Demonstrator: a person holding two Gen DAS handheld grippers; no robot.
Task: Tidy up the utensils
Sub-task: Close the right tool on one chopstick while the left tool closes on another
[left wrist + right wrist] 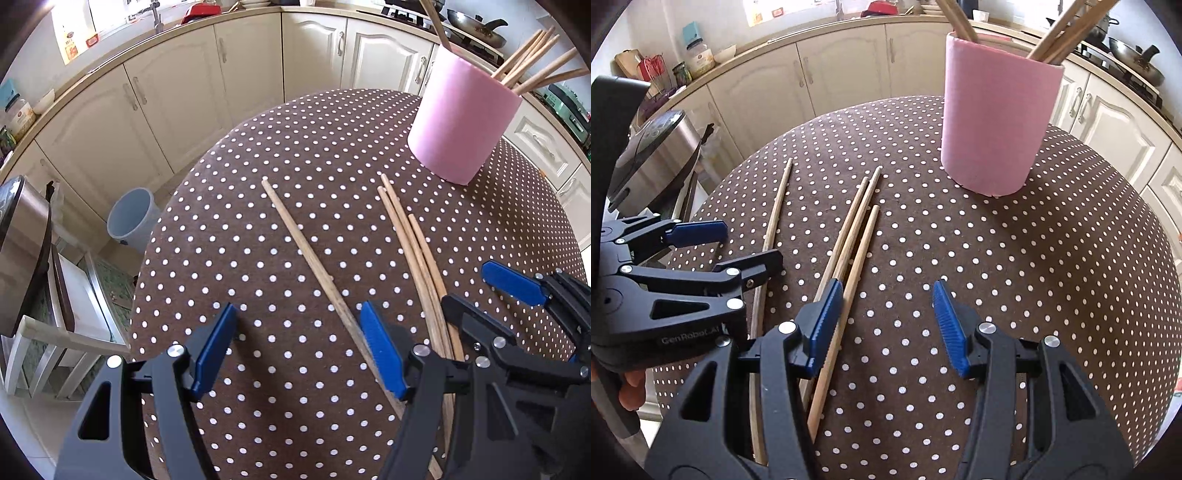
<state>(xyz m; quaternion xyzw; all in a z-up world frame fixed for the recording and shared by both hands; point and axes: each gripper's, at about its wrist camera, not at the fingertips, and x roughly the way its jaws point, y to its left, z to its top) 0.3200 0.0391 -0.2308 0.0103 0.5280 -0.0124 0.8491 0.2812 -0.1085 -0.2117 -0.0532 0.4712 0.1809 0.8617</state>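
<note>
- 4 wooden chopsticks (849,240) are lying flat on the dotted tablecloth (1015,277).
- More chopsticks are standing in the pink cup (993,122) just behind them.
- The left gripper (299,350) is gaping wide open, holding nothing.
- The right gripper (886,325) is also hanging wide open and empty, just over the loose chopsticks.

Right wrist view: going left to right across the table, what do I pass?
Left gripper → lone chopstick → three chopsticks lying together → pink holder with more chopsticks standing in it.
</note>
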